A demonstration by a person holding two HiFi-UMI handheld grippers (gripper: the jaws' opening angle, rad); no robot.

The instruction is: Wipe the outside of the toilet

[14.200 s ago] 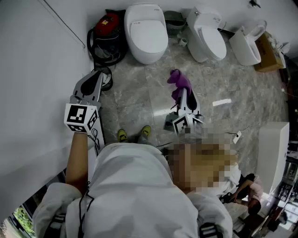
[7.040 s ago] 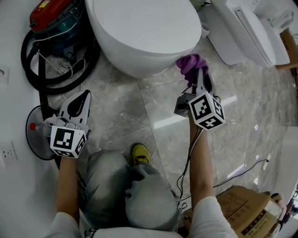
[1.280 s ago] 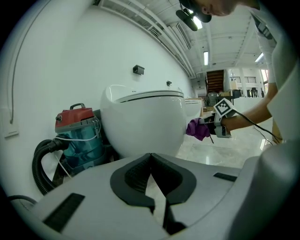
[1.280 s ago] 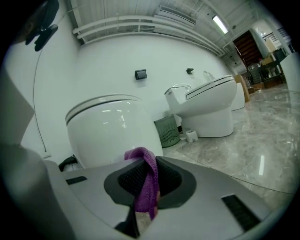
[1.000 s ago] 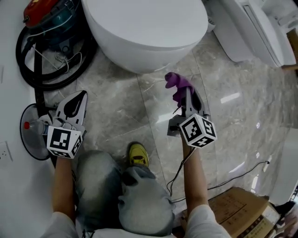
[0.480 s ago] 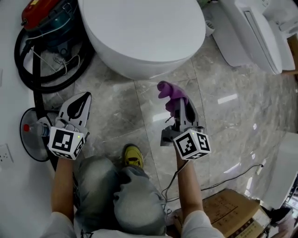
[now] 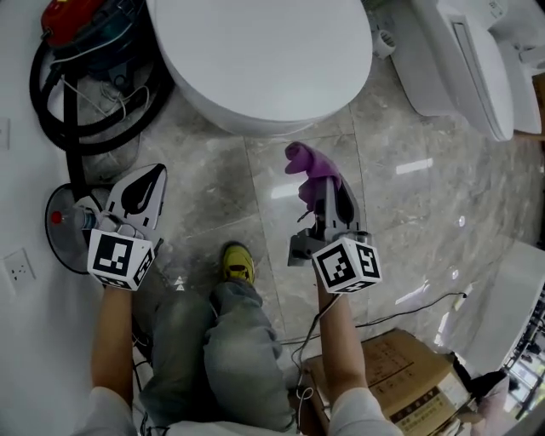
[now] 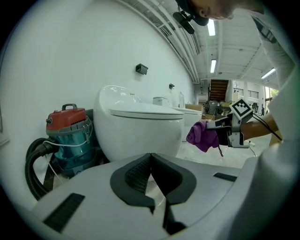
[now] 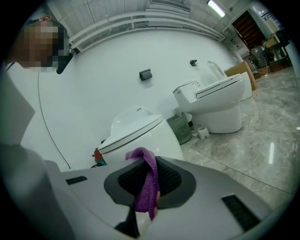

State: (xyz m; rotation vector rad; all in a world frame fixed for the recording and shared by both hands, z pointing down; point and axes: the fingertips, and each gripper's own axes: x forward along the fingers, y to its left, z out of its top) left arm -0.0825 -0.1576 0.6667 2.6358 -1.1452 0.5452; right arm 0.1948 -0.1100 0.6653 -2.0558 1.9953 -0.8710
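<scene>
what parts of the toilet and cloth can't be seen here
Toilet rear: head view, cut off by top edge.
Toilet foot: left gripper view, behind the left gripper.
Cloth clamped part: right gripper view, inside the right gripper.
Vacuum cleaner: head view, cut off at the corner.

14 s back the view was from standing height, with a row of toilets small along the top of frame. Now the camera is low and close, and the toilet [image 7: 255, 60] fills the upper centre. 7 s ago the right gripper [image 7: 328, 183] held the cloth [image 7: 311, 170] against the toilet's front edge, right of centre. It has since pulled back and left to frame centre, and the cloth is now clear of the bowl, over floor tile. In the last second the shoe [image 7: 236, 262] shifted slightly up and left. More of the box [image 7: 400, 383] shows at lower right.
</scene>
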